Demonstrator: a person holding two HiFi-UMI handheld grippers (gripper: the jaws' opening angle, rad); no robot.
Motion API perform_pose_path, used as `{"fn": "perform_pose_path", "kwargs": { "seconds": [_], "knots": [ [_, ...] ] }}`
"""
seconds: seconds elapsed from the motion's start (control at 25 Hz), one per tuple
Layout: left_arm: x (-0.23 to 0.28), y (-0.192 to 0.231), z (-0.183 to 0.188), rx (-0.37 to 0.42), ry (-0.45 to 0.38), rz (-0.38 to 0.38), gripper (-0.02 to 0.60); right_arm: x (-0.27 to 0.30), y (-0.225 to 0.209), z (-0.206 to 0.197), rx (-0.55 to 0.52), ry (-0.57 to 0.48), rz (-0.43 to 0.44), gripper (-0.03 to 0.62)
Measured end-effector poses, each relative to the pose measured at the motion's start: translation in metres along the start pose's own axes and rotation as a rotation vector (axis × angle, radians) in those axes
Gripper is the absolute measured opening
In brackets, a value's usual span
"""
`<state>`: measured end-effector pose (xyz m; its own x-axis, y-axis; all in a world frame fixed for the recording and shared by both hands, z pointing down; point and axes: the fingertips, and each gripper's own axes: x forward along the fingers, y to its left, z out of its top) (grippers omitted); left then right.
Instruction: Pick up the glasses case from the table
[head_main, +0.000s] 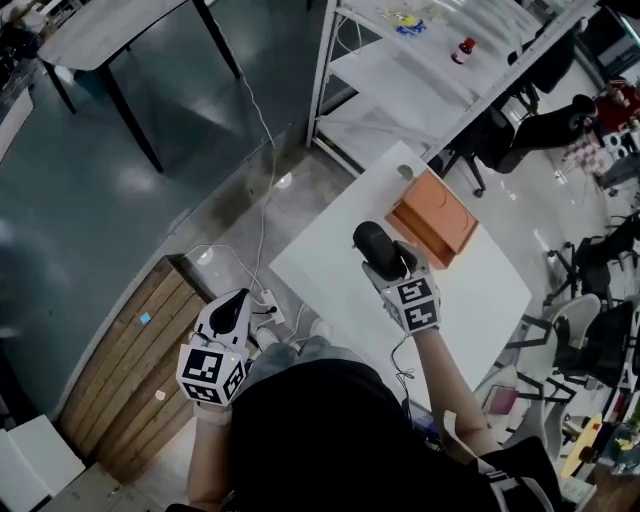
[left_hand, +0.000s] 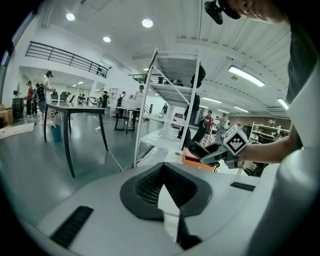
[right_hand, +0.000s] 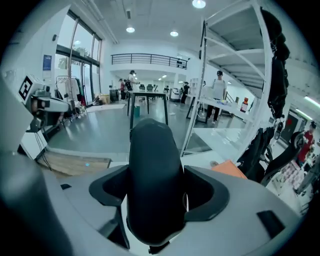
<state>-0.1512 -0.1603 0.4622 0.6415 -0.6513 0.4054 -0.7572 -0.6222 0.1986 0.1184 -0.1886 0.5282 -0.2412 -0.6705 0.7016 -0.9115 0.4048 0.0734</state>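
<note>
The glasses case (head_main: 376, 248) is a black, rounded oblong. My right gripper (head_main: 396, 264) is shut on it and holds it above the white table (head_main: 487, 296). In the right gripper view the case (right_hand: 152, 180) stands upright between the two dark jaws and fills the middle. My left gripper (head_main: 235, 304) hangs low at the left, off the table and over the floor, shut with nothing in it. From the left gripper view, its jaws meet in a V and the case (left_hand: 197, 150) shows far off in the other gripper.
An orange box (head_main: 436, 218) lies on the table just beyond the case, with a small round object (head_main: 404, 171) at the far corner. A white shelf rack (head_main: 392, 82) stands behind. Wooden flooring (head_main: 125, 372) and cables lie at the left, chairs at the right.
</note>
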Motion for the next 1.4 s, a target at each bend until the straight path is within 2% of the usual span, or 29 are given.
{"fn": "perform_pose_path", "kwargs": {
  "seconds": [0.4,0.56,0.68,0.96,1.4],
  "knots": [
    [0.026,-0.017,0.057,0.087,-0.120,-0.172,0.018,-0.083,0.032,0.068,0.057,-0.319,0.009,0.348],
    [0.030,-0.026,0.079,0.122,-0.161,-0.221,0.018,-0.109,0.041,0.078,0.074,-0.404,-0.011,0.348],
    [0.032,-0.030,0.092,0.120,-0.190,-0.254,0.018,-0.125,0.045,0.087,0.042,-0.471,-0.035,0.348],
    [0.036,-0.041,0.113,0.140,-0.232,-0.321,0.020,-0.142,0.048,0.087,0.018,-0.514,-0.106,0.348],
    [0.043,-0.051,0.109,0.183,-0.211,-0.361,0.020,-0.145,0.054,0.084,0.025,-0.514,-0.118,0.348]
  ]
}}
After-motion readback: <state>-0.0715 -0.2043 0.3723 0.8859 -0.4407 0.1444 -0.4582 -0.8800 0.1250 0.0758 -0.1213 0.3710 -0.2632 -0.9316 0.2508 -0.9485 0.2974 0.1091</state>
